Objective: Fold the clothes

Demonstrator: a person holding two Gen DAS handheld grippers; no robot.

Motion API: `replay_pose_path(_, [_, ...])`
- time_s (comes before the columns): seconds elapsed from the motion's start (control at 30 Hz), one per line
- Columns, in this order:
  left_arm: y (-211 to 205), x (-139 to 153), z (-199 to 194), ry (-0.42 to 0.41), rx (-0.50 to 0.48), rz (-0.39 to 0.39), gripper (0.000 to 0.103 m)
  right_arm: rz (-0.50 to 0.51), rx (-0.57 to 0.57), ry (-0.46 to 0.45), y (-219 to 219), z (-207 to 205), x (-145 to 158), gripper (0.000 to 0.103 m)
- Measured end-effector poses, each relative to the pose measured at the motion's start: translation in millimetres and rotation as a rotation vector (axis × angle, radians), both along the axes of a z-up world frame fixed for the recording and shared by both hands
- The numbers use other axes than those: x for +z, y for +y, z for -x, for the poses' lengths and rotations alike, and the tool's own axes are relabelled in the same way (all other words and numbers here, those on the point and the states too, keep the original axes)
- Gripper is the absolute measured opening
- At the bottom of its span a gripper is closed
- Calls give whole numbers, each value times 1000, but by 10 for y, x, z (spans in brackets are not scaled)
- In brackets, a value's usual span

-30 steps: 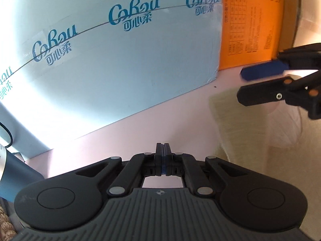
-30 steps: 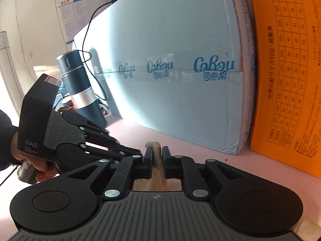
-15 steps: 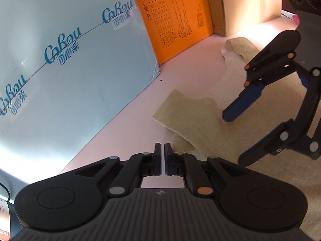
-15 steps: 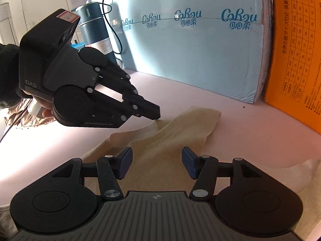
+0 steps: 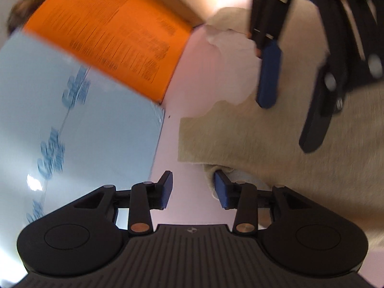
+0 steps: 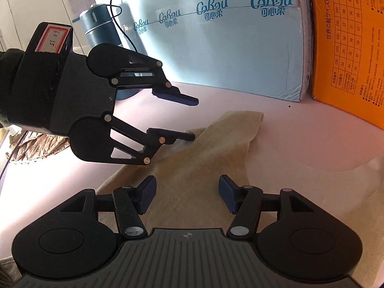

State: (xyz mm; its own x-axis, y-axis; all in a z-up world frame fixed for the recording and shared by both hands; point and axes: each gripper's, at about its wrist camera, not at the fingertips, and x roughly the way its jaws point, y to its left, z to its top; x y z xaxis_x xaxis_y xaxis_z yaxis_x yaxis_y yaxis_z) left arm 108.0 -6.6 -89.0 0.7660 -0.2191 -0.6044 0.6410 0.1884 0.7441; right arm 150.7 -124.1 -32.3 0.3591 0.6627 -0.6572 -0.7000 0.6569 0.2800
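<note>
Two grippers: I had both in view, one per hand.
Left gripper (image 6: 189, 117): jaws spread, holding nothing; its lower finger lay touching the garment's edge.
Right gripper (image 6: 186, 193): jaws spread, empty, poised over the cloth.
Garment (image 6: 211, 158): one beige piece lay on the pink counter (image 6: 300, 129), a narrow flap reaching toward the boxes.
Risk 1: I judged that closing the left jaws here could catch only the top layer at the edge, because a second layer showed beneath it in the left wrist view.
Risk 2: a shallow bite could let the cloth slip out mid-fold.
Risk 3: a wide sweep could strike the blue box (image 6: 216, 48) or orange box (image 6: 348, 48).
Count: one garment, two boxes, one dark flask (image 6: 100, 33).
</note>
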Motion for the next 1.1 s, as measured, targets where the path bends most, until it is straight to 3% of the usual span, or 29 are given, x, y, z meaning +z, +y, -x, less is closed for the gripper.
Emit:
replay_pose_path(0.03, [-42,-34,-63,4,25,-18,8,1,-1,0,1,16,0,57])
replay_pose_path(0.1, [-36,-26,-168,13,109,22,6,1,1,0,-4,30,-2,57])
replay_pose_path(0.2, [21,1,-432,26,348,87,6,2,4,-2,-12,44,-8,58])
replay_pose_path(0.27, [150,80,-605,66,501,186,6,2,6,-2,-18,53,-11,59])
replay_pose_path(0.33, [282,202,-684,107,589,292,5,2,9,-2,-24,60,-13,59])
replay_pose_path(0.4, [380,342,-634,158,550,400,0,0,9,0,-30,55,-15,59])
replay_pose_path(0.47, [379,404,-524,192,444,412,0,-3,10,2,-35,50,-17,59])
replay_pose_path(0.6, [247,313,-284,166,235,260,4,-5,11,2,-36,46,-20,61])
replay_pose_path(0.7, [160,238,-211,155,165,201,5,-6,12,2,-37,44,-22,61])
replay_pose_path(0.83, [101,267,-175,131,153,222,19,-8,13,1,-38,41,-24,61])
replay_pose_path(0.9, [38,241,-207,101,149,216,38,-9,14,1,-39,39,-26,61])
replay_pose_path(1.1, [-78,195,-463,71,205,249,45,-14,15,0,-29,34,-34,62])
